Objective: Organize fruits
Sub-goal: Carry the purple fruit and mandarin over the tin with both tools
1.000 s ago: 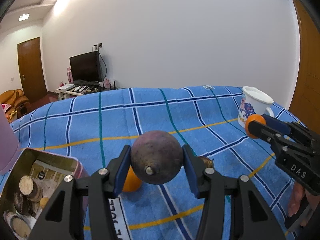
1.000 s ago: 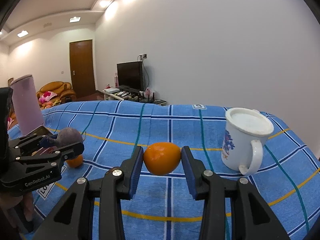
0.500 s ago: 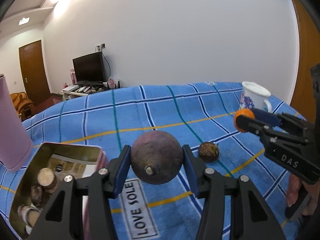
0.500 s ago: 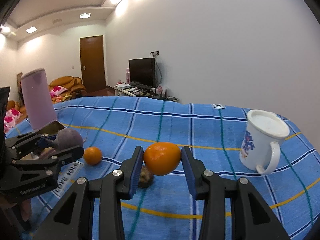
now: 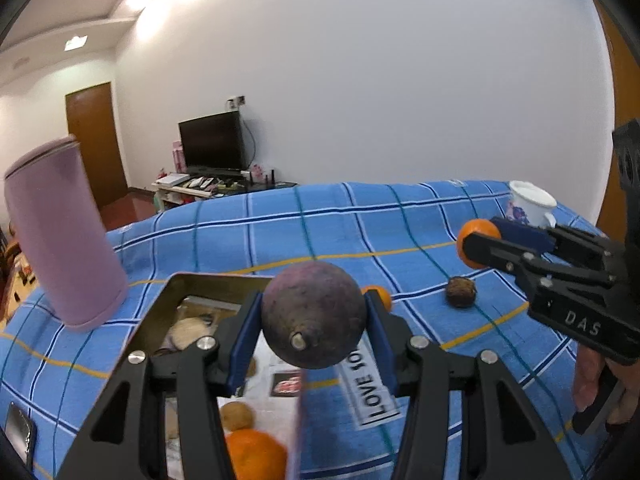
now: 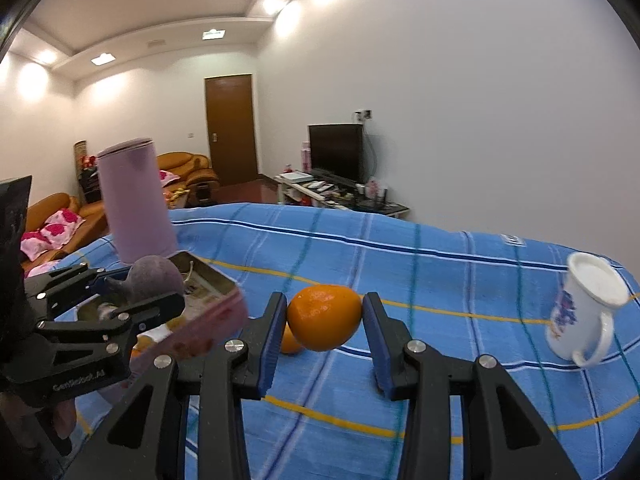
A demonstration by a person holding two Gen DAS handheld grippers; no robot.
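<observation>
My left gripper (image 5: 314, 324) is shut on a round purple fruit (image 5: 314, 318) and holds it above the open metal tin (image 5: 188, 280), near its right side. The tin holds an orange (image 5: 256, 454), a small brown fruit (image 5: 237, 416) and other items. My right gripper (image 6: 324, 322) is shut on an orange (image 6: 324, 322) held above the blue plaid cloth (image 6: 440, 272). It also shows in the left wrist view (image 5: 478, 242) at right. A small orange (image 5: 378, 296) and a brown round fruit (image 5: 461, 292) lie on the cloth.
A tall pink tumbler (image 5: 64, 232) stands left of the tin. A white printed mug (image 6: 584, 308) stands at the cloth's far right. A "LOVE SOLE" label (image 5: 370, 384) lies right of the tin. A TV, a door and a sofa are behind.
Both grippers have swung left with their fruits. The purple fruit now hangs over the tin, which fills more of the left view. The mug has slid toward the right edge.
</observation>
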